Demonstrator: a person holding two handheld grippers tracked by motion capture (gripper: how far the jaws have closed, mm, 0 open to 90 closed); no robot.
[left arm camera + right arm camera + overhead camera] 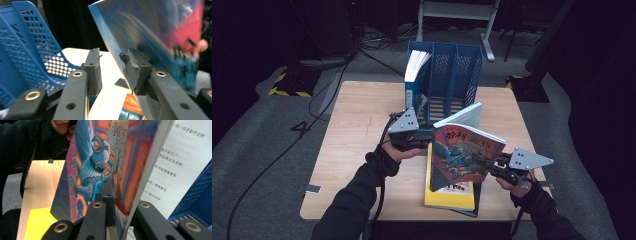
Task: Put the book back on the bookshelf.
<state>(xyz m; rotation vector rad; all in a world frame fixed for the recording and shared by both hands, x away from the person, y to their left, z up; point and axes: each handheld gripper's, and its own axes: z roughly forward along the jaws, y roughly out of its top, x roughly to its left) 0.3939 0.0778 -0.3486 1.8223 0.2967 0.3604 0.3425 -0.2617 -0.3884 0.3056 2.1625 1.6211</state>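
L tongs (112, 67) open beside book (150, 32)

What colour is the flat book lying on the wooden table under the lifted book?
Yellow; the flat yellow book shows best in the high view.

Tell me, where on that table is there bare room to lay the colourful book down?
The widest bare patch is the table's left part, between its left edge and the left gripper. A narrower strip lies along the right edge, right of the blue file rack. The middle front is crowded: the yellow book and the lifted colourful book.
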